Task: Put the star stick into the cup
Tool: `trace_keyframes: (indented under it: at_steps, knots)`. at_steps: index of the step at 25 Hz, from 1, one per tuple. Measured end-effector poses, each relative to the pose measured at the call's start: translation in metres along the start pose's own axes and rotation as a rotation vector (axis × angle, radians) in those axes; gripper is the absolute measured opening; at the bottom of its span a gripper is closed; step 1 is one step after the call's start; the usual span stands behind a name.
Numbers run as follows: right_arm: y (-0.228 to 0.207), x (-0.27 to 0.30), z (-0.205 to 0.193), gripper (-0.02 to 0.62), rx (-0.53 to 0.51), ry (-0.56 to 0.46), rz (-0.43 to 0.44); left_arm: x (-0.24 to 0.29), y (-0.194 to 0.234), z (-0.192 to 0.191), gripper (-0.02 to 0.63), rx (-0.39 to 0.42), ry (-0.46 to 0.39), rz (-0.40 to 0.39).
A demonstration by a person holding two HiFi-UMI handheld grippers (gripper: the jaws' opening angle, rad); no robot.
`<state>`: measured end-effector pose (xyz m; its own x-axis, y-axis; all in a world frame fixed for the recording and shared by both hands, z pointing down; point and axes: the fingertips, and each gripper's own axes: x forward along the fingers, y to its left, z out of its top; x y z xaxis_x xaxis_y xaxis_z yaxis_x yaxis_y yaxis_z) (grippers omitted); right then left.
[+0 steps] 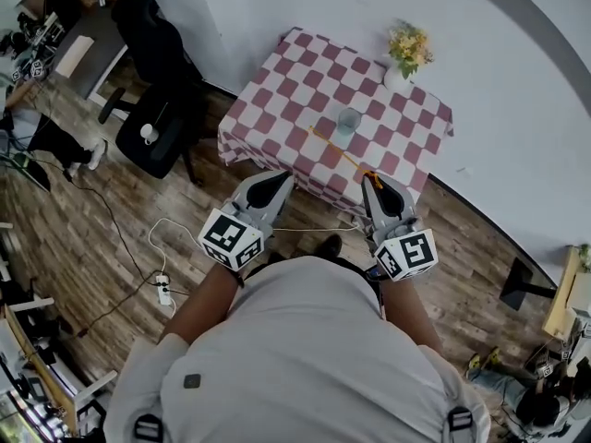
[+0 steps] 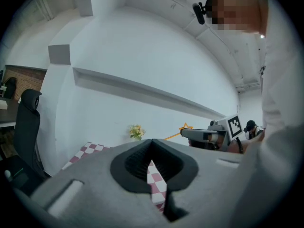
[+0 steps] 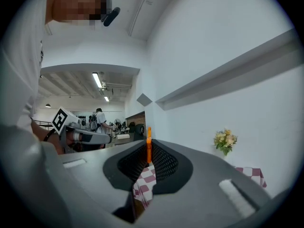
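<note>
Only head view shows cup (image 1: 347, 124), ahead of right gripper (image 1: 368, 179), which clamps thin orange star stick (image 3: 148, 139); left gripper (image 2: 152, 142) clenched empty.

Even, bright indoor light filled all views; ceiling strip lights (image 3: 97, 80) glared, and fisheye distortion bent the dark-vignetted edges.

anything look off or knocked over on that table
Nothing stands out. The cup stands upright on the checkered tablecloth and the flowers stand upright near its far corner, with nothing spilled. The star stick is in the air only because the right gripper is shut on it.
</note>
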<state>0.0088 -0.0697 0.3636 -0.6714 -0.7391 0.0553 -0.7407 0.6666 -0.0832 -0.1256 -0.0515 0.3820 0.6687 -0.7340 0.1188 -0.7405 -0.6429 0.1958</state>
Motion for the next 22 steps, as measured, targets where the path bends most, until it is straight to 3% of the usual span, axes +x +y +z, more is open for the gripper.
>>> trace_keyframes:
  at_steps: [13, 22]
  knots:
    - [-0.108, -0.027, -0.004, 0.028, 0.040, -0.003, 0.017, 0.100, -0.035, 0.005, 0.003, 0.012, 0.007, 0.012]
    - [-0.139, -0.039, -0.012, 0.028, 0.073, 0.012, -0.027, 0.126, -0.038, -0.003, 0.003, 0.012, 0.041, 0.005]
